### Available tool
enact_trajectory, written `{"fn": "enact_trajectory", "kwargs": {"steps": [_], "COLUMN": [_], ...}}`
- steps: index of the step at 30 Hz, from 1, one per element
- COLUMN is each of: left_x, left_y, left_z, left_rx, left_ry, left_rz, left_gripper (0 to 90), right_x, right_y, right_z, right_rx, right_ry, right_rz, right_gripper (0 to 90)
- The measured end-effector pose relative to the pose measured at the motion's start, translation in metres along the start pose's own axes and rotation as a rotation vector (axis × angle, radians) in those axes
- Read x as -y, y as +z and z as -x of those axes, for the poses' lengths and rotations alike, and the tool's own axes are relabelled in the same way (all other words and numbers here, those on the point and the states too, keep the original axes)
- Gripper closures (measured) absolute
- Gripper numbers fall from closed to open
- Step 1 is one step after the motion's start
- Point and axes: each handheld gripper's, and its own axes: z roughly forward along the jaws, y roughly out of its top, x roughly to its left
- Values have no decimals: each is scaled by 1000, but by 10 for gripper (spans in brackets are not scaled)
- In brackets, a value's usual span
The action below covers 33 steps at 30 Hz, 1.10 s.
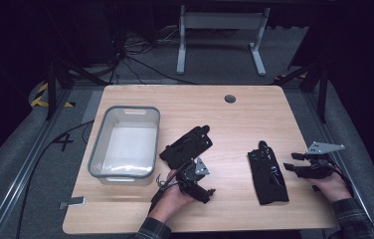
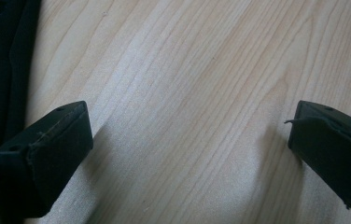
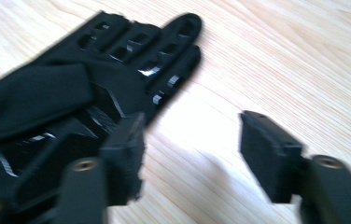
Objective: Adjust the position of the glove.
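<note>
A: Two black gloves are down on the wooden surface (image 1: pixel 234 124), and both tools are close in. The left tool (image 1: pixel 206 193) sits low, held in a hand (image 1: pixel 172 199) just short of the near edge, and its jaws are spread wide.

B: The left gripper view agrees: bare wood grain between the two jaws, nothing between them. A strip of black fabric runs just outside one jaw, at the frame's left edge.

A: That looks like the left glove (image 1: pixel 187 145). It lies just beyond the left tool, on the side towards the grey tub (image 1: pixel 124 175), angled across the surface.

B: Over to the right tool (image 1: pixel 290 167). Jaws parted there too, released, nothing between them. The hand (image 1: pixel 331 186) holds it level, pointing at the right glove (image 1: pixel 268 172).

A: In the right gripper view that glove (image 3: pixel 94 88) lies flat, ridged fingers stretched out ahead. One jaw sits over its edge; the other stands over bare wood, well off it.

B: I can't tell whether that jaw touches the fabric. The picture is blurred there.

A: From above, the right glove lies between the two tools, just beside the right one.
</note>
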Motion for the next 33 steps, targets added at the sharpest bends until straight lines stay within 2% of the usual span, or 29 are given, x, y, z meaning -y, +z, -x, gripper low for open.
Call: {"fn": "enact_trajectory", "kwargs": {"steps": [1, 4, 8, 12, 14, 18, 19, 21, 22, 23, 27, 28, 30, 33], "left_x": [0, 0, -1, -7, -9, -12, -14, -18, -22, -28, -36, -36, -42, -48], "left_y": [0, 0, 0, -1, -4, -7, -9, -13, -15, -18, -21, -21, -20, -18], "left_z": [0, 0, 0, 1, 0, -2, -3, -5, -6, -8, -17, -17, -25, -33], "left_rx": [0, 1, 1, -9, -8, -8, -9, -8, -6, -19, -19, -19, -7, -30], "left_ry": [0, 1, 5, -5, -4, -27, -31, -39, -48, -47, -78, -78, -108, -117], "left_rz": [0, 0, -3, -52, -60, -64, -55, -26, -27, -13, -5, -5, -3, -21], "left_gripper": [1, 1, 0, 18, 82, 216, 216, 336, 390, 488, 704, 751, 814, 886], "right_x": [3, 7, 12, 16, 17, 18, 18, 18, 18, 18, 18, 18, 18, 18], "right_y": [1, 6, 13, 15, 16, 16, 16, 16, 16, 16, 16, 16, 16, 16], "right_z": [2, 6, 9, 12, 13, 13, 13, 13, 13, 12, 12, 12, 12, 12], "right_rx": [6, 32, 50, 44, 36, 33, 33, 35, 35, 35, 36, 36, 40, 40], "right_ry": [15, 40, 53, 70, 78, 82, 83, 85, 85, 86, 87, 87, 88, 88], "right_rz": [0, -14, -23, -1, 5, 11, 11, 11, 11, 11, 12, 12, 13, 14], "right_gripper": [304, 215, 174, 155, 148, 144, 144, 144, 144, 144, 144, 144, 144, 144]}}
